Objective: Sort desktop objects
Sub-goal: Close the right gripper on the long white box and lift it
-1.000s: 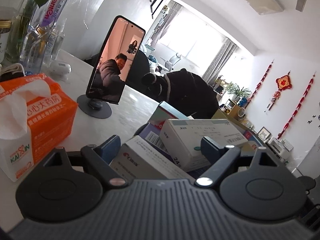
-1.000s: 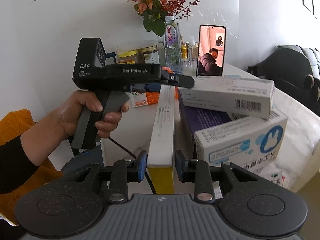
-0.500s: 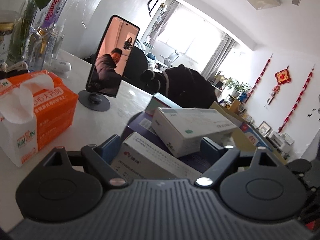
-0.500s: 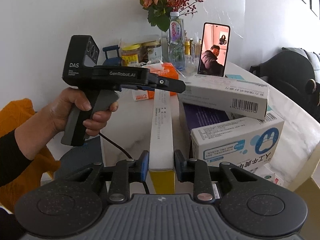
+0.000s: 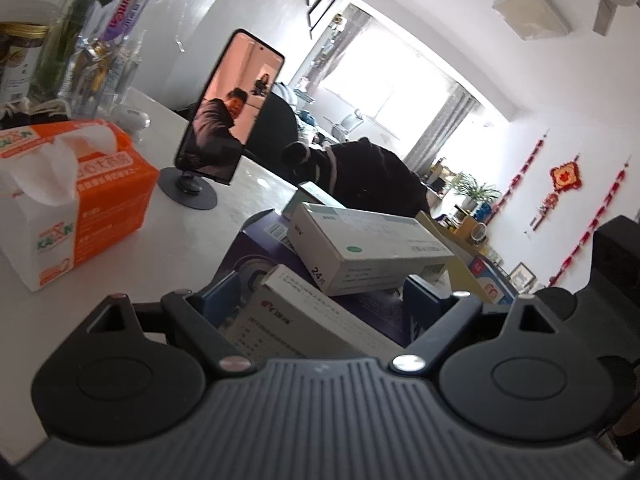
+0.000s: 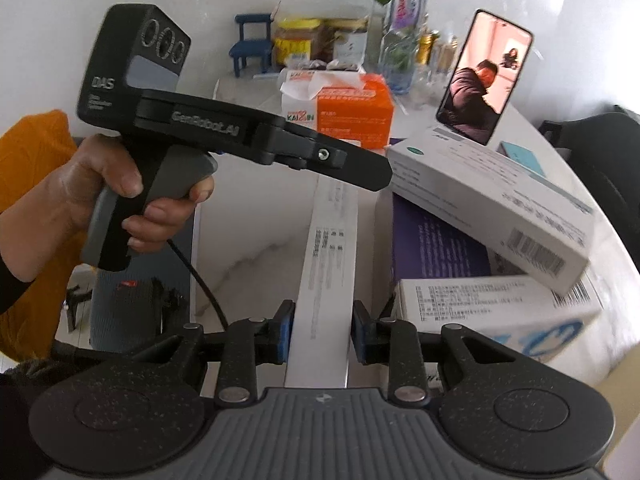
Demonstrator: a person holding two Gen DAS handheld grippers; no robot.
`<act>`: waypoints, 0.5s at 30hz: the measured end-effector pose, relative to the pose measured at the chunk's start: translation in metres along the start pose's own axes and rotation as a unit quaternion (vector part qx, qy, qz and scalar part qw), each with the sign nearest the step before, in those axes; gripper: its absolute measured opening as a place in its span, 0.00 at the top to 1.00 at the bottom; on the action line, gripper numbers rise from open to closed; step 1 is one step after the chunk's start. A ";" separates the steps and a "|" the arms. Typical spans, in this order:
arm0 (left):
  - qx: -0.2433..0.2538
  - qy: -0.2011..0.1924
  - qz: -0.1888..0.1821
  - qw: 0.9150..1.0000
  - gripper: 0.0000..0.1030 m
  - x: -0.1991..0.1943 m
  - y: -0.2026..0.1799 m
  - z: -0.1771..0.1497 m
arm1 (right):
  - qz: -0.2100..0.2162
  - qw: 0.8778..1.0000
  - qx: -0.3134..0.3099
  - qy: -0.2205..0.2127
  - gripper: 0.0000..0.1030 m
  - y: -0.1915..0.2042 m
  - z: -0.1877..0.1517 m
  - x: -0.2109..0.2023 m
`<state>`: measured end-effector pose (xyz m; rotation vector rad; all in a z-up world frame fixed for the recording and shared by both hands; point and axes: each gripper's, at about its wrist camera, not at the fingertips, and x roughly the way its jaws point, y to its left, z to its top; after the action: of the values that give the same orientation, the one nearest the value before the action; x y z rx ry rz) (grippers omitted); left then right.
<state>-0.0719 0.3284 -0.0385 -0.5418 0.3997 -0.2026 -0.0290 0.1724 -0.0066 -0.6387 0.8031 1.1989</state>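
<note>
My right gripper [image 6: 322,332] is shut on a long white box [image 6: 326,264], held on edge above the marble table [image 6: 248,248]. My left gripper [image 5: 316,300] is open; the same white box [image 5: 304,320] lies between its jaws without being squeezed. In the right wrist view the left gripper [image 6: 372,174] hovers over the far end of the box. A white medicine box [image 5: 368,252] lies tilted on a purple box [image 5: 256,256]; they also show in the right wrist view, white [image 6: 488,200] on purple [image 6: 436,244]. A white box with blue print [image 6: 500,308] sits in front.
An orange tissue box [image 5: 72,200] stands at the left, and also shows in the right wrist view [image 6: 340,112]. A phone on a round stand [image 5: 228,112] is behind it. Bottles, jars and a vase [image 6: 400,40] line the wall. A small blue toy chair [image 6: 250,44] stands at the back.
Both grippers have moved back and up with the long white box, away from the stack. The left gripper has swung closer over the box's far end.
</note>
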 end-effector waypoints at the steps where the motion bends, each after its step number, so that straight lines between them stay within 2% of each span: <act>1: -0.003 -0.001 0.005 1.000 0.12 -0.002 0.000 0.000 | 0.002 1.000 -0.003 0.005 0.68 0.000 0.002 0.002; 15: -0.033 -0.018 0.026 0.999 0.12 -0.017 0.006 0.000 | -0.003 0.996 -0.052 0.074 0.66 0.005 0.027 0.031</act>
<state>-0.0866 0.3386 -0.0361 -0.5980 0.3857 -0.1291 -0.0240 0.2126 -0.0165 -0.8225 0.8671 1.2035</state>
